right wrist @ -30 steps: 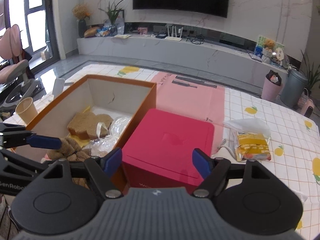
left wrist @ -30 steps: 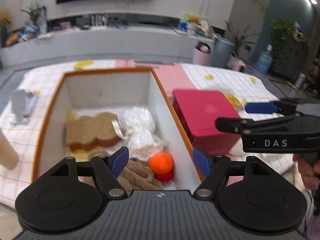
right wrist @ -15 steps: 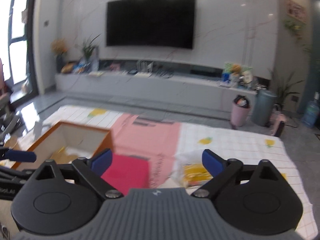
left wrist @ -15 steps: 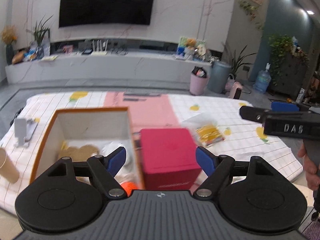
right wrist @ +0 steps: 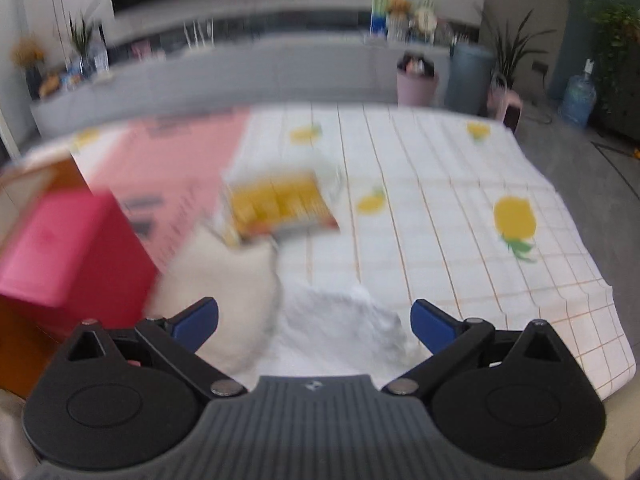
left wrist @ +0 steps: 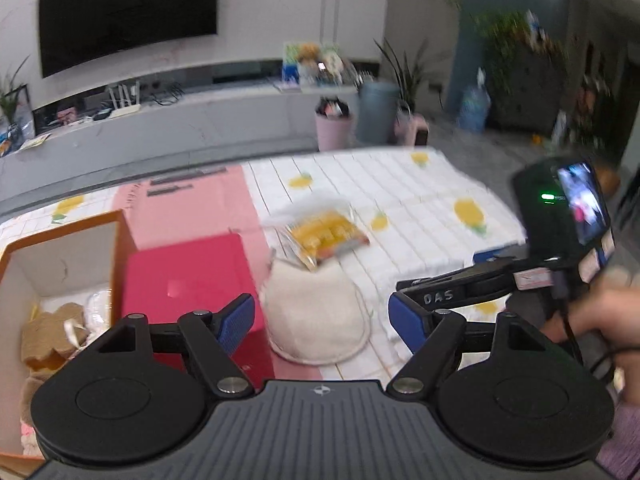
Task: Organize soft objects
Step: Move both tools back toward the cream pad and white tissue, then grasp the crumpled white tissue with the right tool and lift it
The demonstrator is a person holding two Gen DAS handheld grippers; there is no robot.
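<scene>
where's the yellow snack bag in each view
Left wrist: yellow snack bag lies centre, just beyond the cream cloth.
Right wrist: blurred, centre-left, again just beyond the cream cloth.
Shared landmark: the red box, left of the bag in both.

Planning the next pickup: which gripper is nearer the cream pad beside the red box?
Left, seemingly. The left gripper hangs open right over the cream pad; the right gripper, also open, sits off to its right over white fluff.
</scene>
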